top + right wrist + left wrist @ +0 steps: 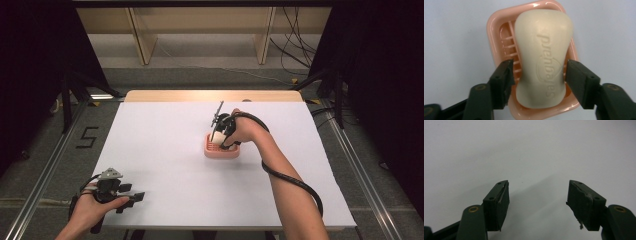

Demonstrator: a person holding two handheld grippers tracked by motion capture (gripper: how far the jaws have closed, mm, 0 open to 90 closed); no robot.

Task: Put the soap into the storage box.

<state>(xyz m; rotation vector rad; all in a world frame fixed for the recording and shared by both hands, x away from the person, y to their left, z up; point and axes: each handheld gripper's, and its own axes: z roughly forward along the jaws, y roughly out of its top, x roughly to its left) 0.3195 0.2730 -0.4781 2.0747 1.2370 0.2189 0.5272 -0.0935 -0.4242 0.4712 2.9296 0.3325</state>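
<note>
Soap bar (541,57) — one, in one pink dish (495,37); right claw (537,75) wide, astride — left claw (537,200) wide.

The left claw (131,199) has a black body topped by a grey three-cornered plate, with a black cable trailing behind it. Seen close, both jaws are dark, blocky wedges on rounded arms, each arm set with a brass-coloured rivet just behind the pad (one pad edge is frayed). The right claw (537,71) matches, its thick black cable looping back along a bare, sleeveless forearm.
</note>
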